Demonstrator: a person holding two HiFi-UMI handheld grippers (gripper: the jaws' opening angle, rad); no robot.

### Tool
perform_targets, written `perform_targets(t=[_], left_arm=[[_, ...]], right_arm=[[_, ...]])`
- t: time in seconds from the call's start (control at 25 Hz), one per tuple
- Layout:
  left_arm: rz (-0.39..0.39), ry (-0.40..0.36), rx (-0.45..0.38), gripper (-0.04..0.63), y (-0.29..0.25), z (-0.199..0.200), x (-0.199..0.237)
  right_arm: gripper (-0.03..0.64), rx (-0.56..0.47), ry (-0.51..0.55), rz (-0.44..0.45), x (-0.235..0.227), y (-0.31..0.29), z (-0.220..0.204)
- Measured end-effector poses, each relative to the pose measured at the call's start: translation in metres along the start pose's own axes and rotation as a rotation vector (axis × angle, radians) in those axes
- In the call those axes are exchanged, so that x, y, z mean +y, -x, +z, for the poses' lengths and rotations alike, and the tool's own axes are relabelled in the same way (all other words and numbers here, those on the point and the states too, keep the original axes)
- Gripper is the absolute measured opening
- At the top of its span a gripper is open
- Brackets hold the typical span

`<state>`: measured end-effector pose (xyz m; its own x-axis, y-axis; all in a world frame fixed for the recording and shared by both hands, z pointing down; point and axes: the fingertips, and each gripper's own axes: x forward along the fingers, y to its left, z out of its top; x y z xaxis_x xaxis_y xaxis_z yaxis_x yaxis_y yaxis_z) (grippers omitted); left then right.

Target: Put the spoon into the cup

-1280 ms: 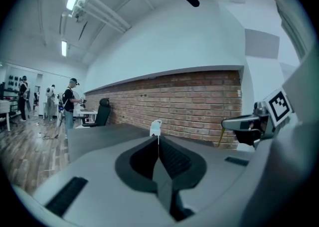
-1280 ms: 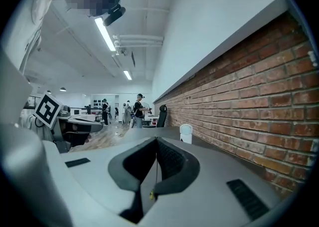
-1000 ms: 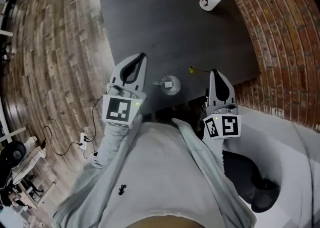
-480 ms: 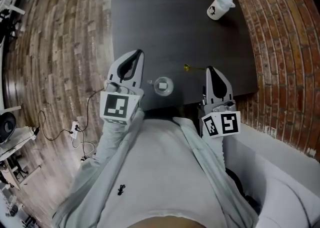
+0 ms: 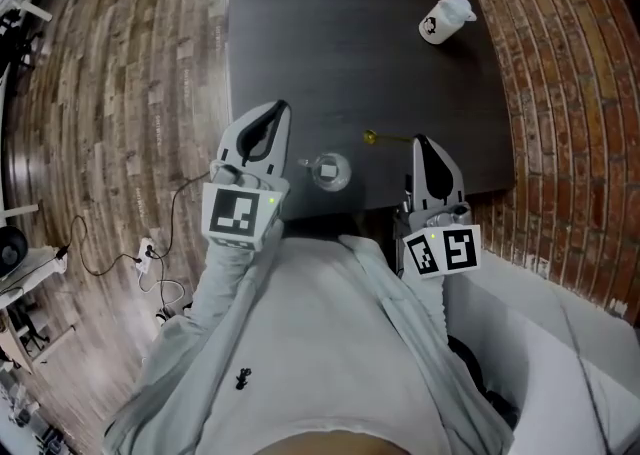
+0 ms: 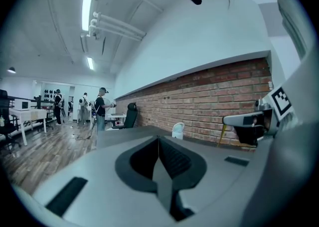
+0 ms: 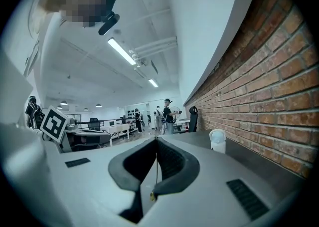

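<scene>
A clear glass cup (image 5: 328,171) stands near the front edge of the dark table (image 5: 330,33). My right gripper (image 5: 421,143) is shut on the handle of a thin gold spoon (image 5: 371,136), whose bowl points left and hangs just right of and beyond the cup. In the right gripper view the spoon (image 7: 151,196) shows as a thin line pinched between the closed jaws of the right gripper (image 7: 157,140). The left gripper view shows the spoon (image 6: 221,135) slanting down from the right gripper. My left gripper (image 5: 279,109) (image 6: 158,139) is shut and empty, left of the cup.
A white mug (image 5: 445,18) (image 7: 217,141) (image 6: 178,130) lies on its side at the table's far right, by the brick wall (image 5: 560,93). Wood floor (image 5: 110,93) runs along the left, with cables on it. People and desks stand far off in the room.
The head view has shifted slightly. Both grippers and the spoon keep about the same places relative to the glass cup.
</scene>
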<state>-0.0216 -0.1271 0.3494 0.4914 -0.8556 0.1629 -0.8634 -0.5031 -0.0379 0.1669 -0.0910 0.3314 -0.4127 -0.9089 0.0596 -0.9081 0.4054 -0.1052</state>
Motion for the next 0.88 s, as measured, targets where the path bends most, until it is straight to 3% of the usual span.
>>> perform_targets(t=[0.44, 0.88], left_arm=[[-0.023, 0.021, 0.048, 0.021, 0.007, -0.023, -0.002], [-0.069, 0.034, 0.07, 0.021, 0.01, -0.042, -0.01]], right_arm=[[0.018, 0.05, -0.114, 0.074, 0.027, -0.001, -0.022], [0.018, 0.165, -0.174, 0.124, 0.056, -0.002, -0.074]])
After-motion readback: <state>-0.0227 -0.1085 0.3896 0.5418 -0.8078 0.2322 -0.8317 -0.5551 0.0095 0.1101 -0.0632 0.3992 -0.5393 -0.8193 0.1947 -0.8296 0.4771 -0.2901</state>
